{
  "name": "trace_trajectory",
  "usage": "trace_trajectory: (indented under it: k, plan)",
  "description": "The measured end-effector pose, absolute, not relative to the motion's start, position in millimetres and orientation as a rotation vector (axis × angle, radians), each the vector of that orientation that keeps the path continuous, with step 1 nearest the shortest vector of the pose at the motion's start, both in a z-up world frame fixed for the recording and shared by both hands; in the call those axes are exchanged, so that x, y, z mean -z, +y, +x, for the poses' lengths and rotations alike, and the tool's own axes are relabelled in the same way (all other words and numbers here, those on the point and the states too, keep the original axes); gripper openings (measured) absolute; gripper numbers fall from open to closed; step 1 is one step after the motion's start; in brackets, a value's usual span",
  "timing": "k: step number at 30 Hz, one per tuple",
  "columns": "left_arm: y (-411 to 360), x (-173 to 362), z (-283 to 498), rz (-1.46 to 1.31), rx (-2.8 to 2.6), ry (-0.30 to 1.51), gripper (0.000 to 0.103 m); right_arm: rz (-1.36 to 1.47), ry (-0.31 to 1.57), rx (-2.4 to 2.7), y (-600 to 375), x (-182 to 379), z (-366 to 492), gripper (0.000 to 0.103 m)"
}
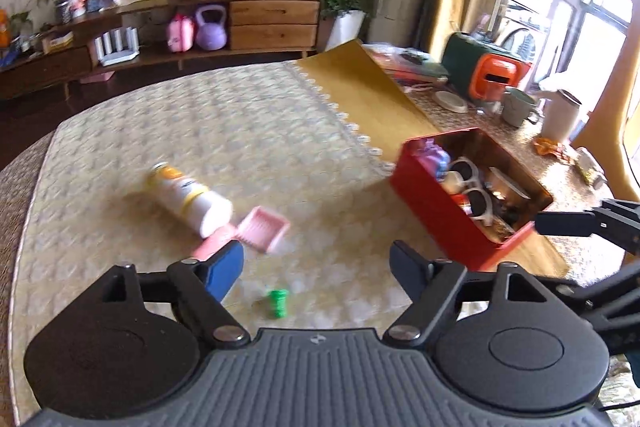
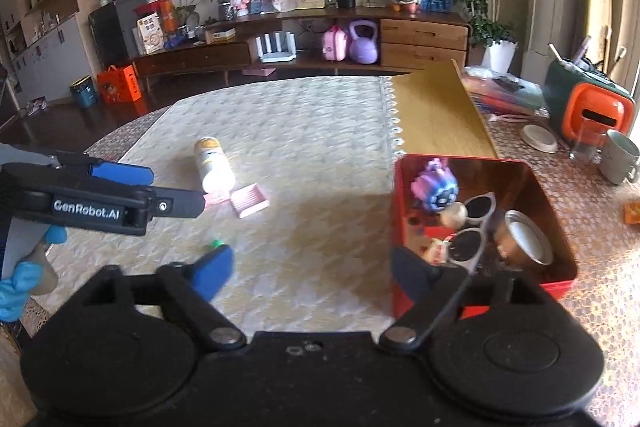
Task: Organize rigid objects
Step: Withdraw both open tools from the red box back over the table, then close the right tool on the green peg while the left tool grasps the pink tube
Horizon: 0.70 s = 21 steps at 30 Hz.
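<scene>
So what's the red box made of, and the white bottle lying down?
The red box looks like painted metal, a tin: its inside walls are shiny and mirror the things in it. The white bottle looks like smooth plastic with a yellow printed label; blur leaves that less sure.

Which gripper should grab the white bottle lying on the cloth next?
Probably the left gripper: it is open and empty, with the white bottle just ahead. The right gripper, also open, sits nearer the red tin.
</scene>
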<state>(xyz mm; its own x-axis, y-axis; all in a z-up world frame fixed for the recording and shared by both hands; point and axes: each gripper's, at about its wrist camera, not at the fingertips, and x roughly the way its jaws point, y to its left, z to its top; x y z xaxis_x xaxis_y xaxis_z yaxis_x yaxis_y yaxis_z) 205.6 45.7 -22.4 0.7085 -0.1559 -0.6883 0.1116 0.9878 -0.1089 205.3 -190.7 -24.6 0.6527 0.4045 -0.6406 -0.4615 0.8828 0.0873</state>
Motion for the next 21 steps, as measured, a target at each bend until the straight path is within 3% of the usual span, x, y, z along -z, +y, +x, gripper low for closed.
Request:
trace_trajectory:
  k: [6, 21]
  plan:
    - [79, 43, 214, -0.085, 0.072, 0.786, 0.085, -0.124, 0.701, -0.547, -157, 33, 203, 0.099]
    - [122, 89, 250, -0.177, -0.023, 0.818, 0.085, -0.191, 0.759, -0.632, -97, 69, 219, 0.1]
